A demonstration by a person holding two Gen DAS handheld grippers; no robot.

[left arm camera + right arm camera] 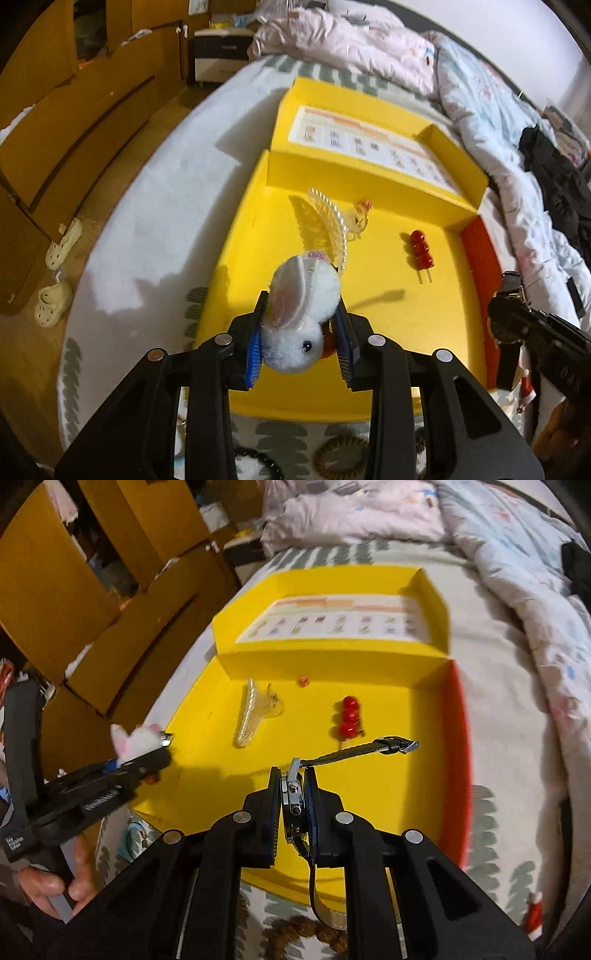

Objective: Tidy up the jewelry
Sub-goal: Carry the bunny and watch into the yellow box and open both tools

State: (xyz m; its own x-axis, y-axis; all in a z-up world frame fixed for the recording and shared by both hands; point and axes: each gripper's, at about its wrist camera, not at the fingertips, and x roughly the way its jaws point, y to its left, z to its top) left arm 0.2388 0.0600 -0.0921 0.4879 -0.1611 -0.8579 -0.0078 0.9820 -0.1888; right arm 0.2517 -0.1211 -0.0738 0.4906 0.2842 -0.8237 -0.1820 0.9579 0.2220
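A yellow box [388, 325] lies open on the bed. In it lie a clear pearl-edged hair claw [327, 225] and a red bead hairpin [421, 251]. My left gripper [301, 321] is shut on a white fluffy bunny hair clip [303, 317], held over the box's near left part. It also shows in the right wrist view [138, 744]. My right gripper [293, 794] is shut on a wristwatch [295, 797] over the box's near right; its black strap [354, 751] sticks forward. In the left wrist view the watch [509, 314] is at the right edge.
The box's hinged lid [369, 147] with a printed sheet lies open at the far side. Hair ties [343, 456] lie on the patterned bedspread [147, 221] near me. Bedding and clothes [480, 110] are piled at the right. Cardboard boxes [74, 590] and slippers [55, 295] stand left.
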